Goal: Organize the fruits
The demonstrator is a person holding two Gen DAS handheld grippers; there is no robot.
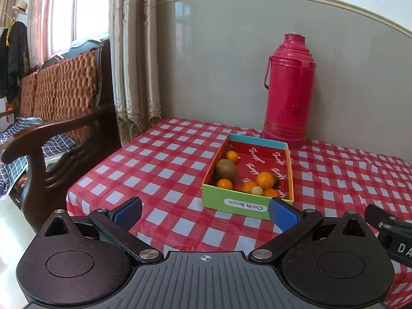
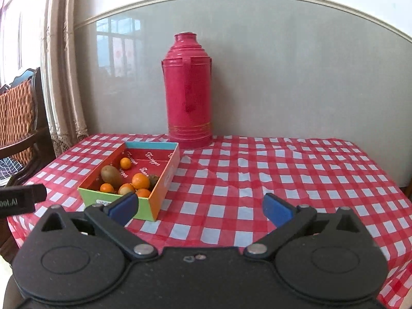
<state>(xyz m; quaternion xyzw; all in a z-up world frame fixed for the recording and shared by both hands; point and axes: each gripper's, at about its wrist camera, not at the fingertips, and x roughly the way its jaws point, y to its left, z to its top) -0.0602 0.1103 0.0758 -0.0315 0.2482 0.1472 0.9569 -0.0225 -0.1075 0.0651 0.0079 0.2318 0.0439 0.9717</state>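
A colourful cardboard box [image 1: 233,203] with a red inside stands on the red-and-white checked tablecloth [image 1: 164,159]. It holds a brown kiwi [image 1: 226,169], several small oranges [image 1: 264,180] and a pale yellow-green fruit [image 1: 257,190]. The box [image 2: 159,195], kiwi [image 2: 111,176] and oranges [image 2: 140,181] also show in the right wrist view. My left gripper [image 1: 206,212] is open and empty, just in front of the box. My right gripper [image 2: 199,209] is open and empty, to the right of the box's front corner.
A tall pink thermos [image 1: 289,87] stands against the grey wall behind the box; it also shows in the right wrist view [image 2: 189,90]. A dark wooden chair with a woven cushion [image 1: 64,90] and a curtain [image 1: 134,51] are left of the table.
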